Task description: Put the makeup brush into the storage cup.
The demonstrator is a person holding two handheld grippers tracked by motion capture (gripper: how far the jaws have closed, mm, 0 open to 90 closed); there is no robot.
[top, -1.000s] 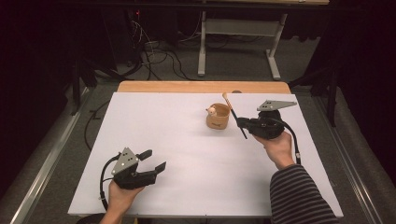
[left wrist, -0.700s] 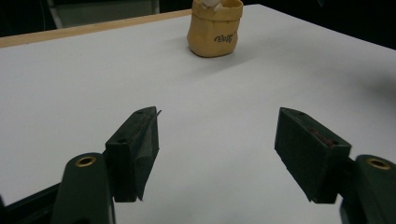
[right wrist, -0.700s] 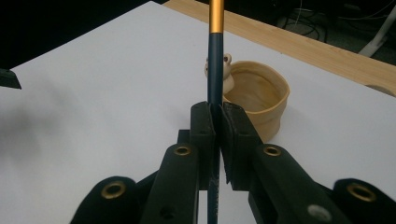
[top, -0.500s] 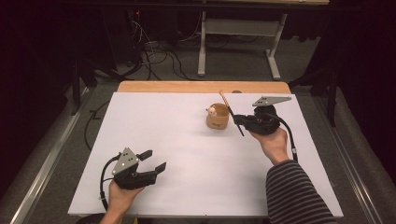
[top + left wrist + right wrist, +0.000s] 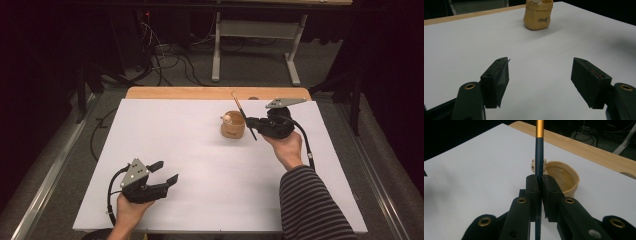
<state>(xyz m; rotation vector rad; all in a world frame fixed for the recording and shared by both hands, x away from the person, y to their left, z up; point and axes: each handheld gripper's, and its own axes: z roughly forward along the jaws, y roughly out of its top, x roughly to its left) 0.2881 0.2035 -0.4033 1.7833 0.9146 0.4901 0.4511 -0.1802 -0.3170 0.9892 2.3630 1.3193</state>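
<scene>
A small tan cup (image 5: 233, 127) stands on the white table top (image 5: 200, 150), right of centre and towards the back; a little white figure sits on its rim. My right gripper (image 5: 251, 121) is just right of the cup, shut on a thin dark brush (image 5: 244, 116) with an orange upper shaft, held tilted. In the right gripper view the brush (image 5: 539, 150) rises between the closed jaws, with the cup (image 5: 562, 177) right behind them. My left gripper (image 5: 164, 172) rests open near the front left. In the left gripper view nothing lies between its jaws, and the cup (image 5: 538, 15) stands far ahead.
A wooden board edge (image 5: 215, 93) runs along the back of the table top. Beyond it are a desk frame (image 5: 255, 35) and cables (image 5: 165, 55) on the floor. A striped sleeve (image 5: 310, 205) comes in at the bottom right.
My right gripper has moved towards the back of the table with the brush, staying beside the cup. The left gripper has not moved.
</scene>
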